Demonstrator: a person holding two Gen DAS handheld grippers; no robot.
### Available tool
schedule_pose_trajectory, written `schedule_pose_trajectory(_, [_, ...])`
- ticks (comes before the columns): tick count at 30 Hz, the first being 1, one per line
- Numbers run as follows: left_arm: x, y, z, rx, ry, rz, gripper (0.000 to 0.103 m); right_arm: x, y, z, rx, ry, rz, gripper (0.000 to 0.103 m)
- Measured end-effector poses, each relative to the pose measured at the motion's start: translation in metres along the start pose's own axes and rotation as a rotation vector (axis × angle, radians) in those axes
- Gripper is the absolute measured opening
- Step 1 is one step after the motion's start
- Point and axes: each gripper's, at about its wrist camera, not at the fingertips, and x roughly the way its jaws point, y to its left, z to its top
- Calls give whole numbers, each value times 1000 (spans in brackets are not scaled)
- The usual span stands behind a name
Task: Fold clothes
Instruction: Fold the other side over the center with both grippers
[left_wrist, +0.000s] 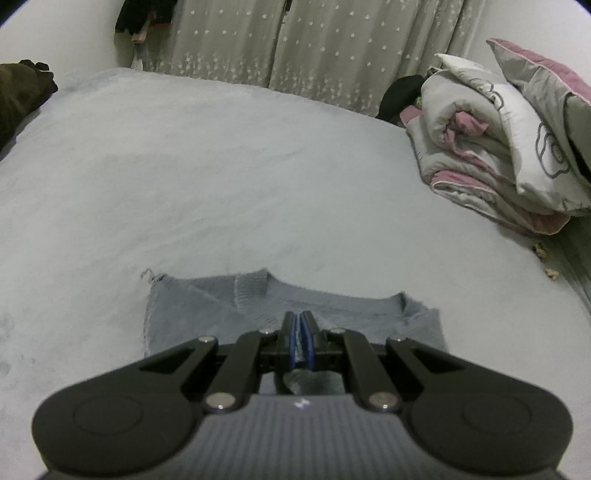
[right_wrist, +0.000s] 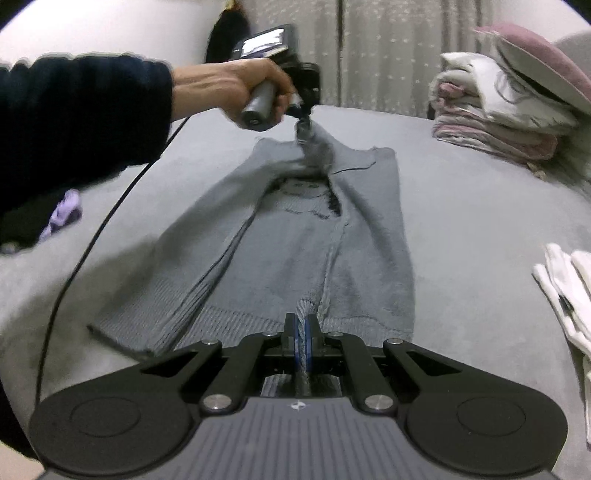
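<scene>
- My right hand-held gripper (right_wrist: 303, 325) is clamped on the hem of the grey sweater (right_wrist: 295, 236), which lies lengthwise on the bed (right_wrist: 480, 206).
- Only its view shows my left hand (right_wrist: 236, 92) lifting the collar end.
- My left hand-held gripper (left_wrist: 301, 321) is pinched on sweater fabric; its view alone shows the neckline (left_wrist: 255, 291).

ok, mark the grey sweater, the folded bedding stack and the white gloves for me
grey sweater (right_wrist: 295, 251): right wrist view, bare knit at mid body.
folded bedding stack (left_wrist: 480, 147): left wrist view, grey roll at the front of the pile.
white gloves (right_wrist: 565, 288): right wrist view, palm of the near glove.
</scene>
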Motion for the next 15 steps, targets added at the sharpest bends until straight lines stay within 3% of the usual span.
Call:
schedule_pose_trajectory(4, [0, 4, 3, -16, -15, -15, 5, -11, -5, 3, 29, -72, 26, 6])
schedule_pose_trajectory(6, [4, 2, 3, 3, -20, -2, 5, -13, -13, 3, 66, -78, 46, 7])
schedule_pose_trajectory(10, [14, -5, -1, 42, -15, 19, 5, -16, -1, 2, 18, -83, 106, 7])
schedule_pose_trajectory(15, [20, -6, -11, 82, -18, 40, 6, -2, 15, -4, -70, 7, 78, 7])
